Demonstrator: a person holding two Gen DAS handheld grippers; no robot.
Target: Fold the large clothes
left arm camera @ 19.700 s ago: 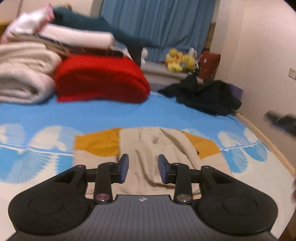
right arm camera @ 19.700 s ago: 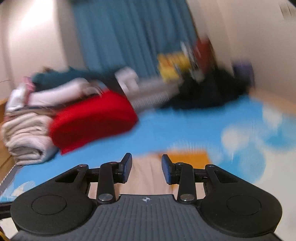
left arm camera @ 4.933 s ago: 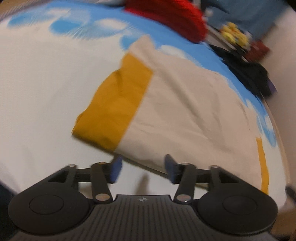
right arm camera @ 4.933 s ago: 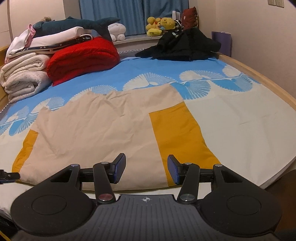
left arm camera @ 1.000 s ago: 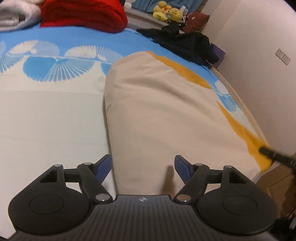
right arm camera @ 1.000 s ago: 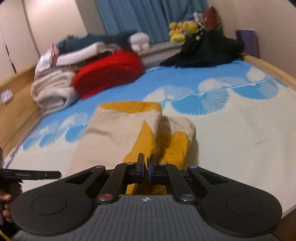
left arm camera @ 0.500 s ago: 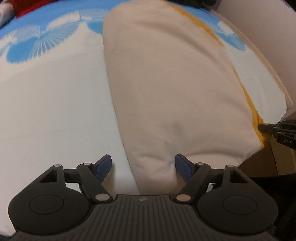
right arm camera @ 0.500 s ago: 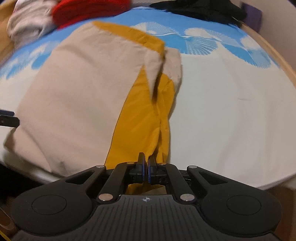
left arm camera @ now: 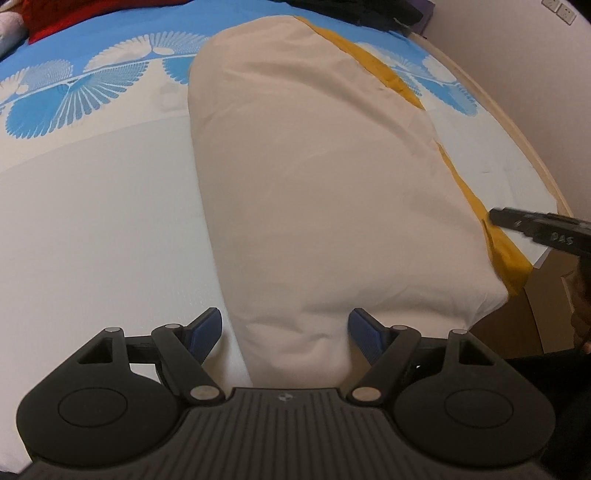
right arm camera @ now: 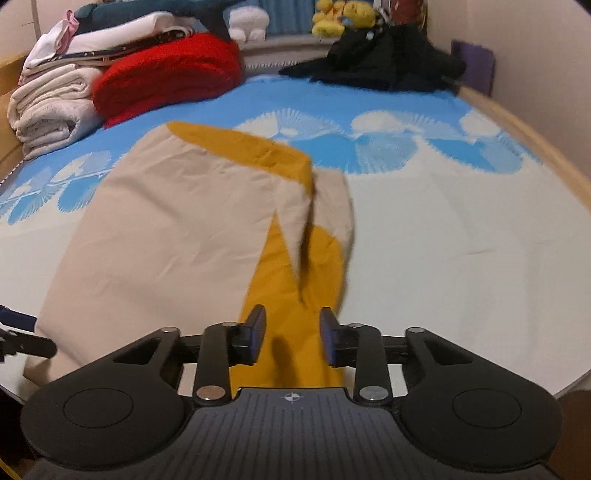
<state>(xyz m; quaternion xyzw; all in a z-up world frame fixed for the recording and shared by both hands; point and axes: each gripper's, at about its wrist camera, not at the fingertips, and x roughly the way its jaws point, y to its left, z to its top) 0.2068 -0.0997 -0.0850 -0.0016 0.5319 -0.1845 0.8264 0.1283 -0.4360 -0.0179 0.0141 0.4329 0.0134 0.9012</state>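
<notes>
Beige garment [left arm camera: 325, 177] with mustard-yellow panels lies folded lengthwise on the bed [left arm camera: 92, 221], long axis running from the near edge toward the far end; same garment in the right view [right arm camera: 177, 236]. Left fold edge is smooth and rounded, the yellow strip [left arm camera: 495, 243] shows along the right side and at the near right corner, which hangs at the mattress edge. In the right view a yellow panel [right arm camera: 295, 295] runs up the right side with a beige flap [right arm camera: 295, 221] creased over it, a bit messy there. Left gripper [left arm camera: 286, 332] is spread wide, jaws either side of the garment's near left corner, cloth between them, pads not pressing on it. Right gripper [right arm camera: 291, 334] is partway apart and opening, yellow cloth lies between and below its fingers, not pinched. The right gripper's tip also shows in the left view [left arm camera: 535, 229] just beside the yellow corner. Bed sheet is white near, blue with white fan shapes further back. Far end: red blanket [right arm camera: 166, 77], stack of folded pale towels [right arm camera: 51, 107], black clothes heap [right arm camera: 376, 62], yellow plush toys [right arm camera: 343, 16].
</notes>
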